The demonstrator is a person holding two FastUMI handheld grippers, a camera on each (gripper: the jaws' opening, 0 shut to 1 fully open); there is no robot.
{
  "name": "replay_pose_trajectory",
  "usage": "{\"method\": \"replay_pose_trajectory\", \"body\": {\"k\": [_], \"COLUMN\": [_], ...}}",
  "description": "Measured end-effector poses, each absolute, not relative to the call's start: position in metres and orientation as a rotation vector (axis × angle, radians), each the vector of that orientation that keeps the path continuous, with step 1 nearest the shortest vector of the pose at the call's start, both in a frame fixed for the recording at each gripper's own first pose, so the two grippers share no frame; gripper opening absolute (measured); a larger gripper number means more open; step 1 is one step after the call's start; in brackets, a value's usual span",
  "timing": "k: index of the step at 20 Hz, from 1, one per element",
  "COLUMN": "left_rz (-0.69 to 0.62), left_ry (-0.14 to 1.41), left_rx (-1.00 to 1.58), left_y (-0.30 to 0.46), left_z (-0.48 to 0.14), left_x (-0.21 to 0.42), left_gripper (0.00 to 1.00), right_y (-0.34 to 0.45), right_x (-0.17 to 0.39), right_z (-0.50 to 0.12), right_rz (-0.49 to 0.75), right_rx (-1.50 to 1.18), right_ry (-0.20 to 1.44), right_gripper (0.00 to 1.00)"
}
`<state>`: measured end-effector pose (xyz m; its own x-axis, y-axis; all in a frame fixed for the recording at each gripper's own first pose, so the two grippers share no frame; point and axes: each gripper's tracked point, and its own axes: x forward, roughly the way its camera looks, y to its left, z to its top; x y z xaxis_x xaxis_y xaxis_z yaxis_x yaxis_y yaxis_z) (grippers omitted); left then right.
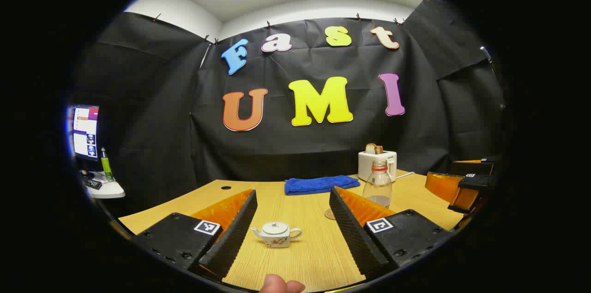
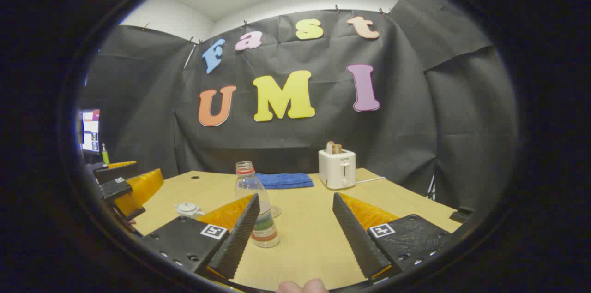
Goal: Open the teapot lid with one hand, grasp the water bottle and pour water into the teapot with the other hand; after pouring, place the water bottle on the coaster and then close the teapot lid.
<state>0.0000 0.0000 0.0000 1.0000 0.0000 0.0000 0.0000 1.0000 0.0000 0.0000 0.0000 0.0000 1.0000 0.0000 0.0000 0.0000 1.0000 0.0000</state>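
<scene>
While the small white ceramic teapot sits lid-on and squat on the pale wooden table, straight ahead between the fingers of my left gripper, I judge the first step, lifting the lid, not yet begun. My left tongs stand wide and hold nothing; my right gripper is likewise spread wide and empty. In the left gripper view the teapot's spout points left and its handle right, so its long axis runs crosswise to my fingers. To lift well, I should come down over the knob on the lid, close gently on it alone, and raise it straight up so the pot does not tip or slide. Beyond the teapot and to its right stands the clear plastic water bottle with a red collar, upright, uncapped as far as I can tell, with the round coaster just beside it. Farther behind the teapot lie a folded blue cloth and a white toaster.
</scene>
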Motion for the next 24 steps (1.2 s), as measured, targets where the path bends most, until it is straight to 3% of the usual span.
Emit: {"method": "replay_pose_trajectory", "body": {"k": [1,7,19,24], "left_rz": [0.002,0.006,0.028,0.029], "left_ry": [-0.002,-0.008,0.026,0.042], "left_rx": [0.001,-0.008,-0.034,-0.038], "left_y": [0.003,0.005,0.014,0.014], "left_z": [0.001,0.001,-0.014,-0.020], "left_x": [0.000,-0.002,0.004,0.007], "left_gripper": [0.99,0.99,0.99,0.99], "right_y": [0.001,0.013,0.021,0.016], "right_x": [0.000,-0.001,0.005,0.006], "right_z": [0.001,0.006,0.004,0.003], "right_rz": [-0.003,0.019,0.050,0.044], "right_rx": [-0.001,-0.033,-0.036,-0.034], "right_ry": [-0.009,-0.033,-0.031,-0.031], "right_gripper": [0.92,0.96,0.92,0.96]}}
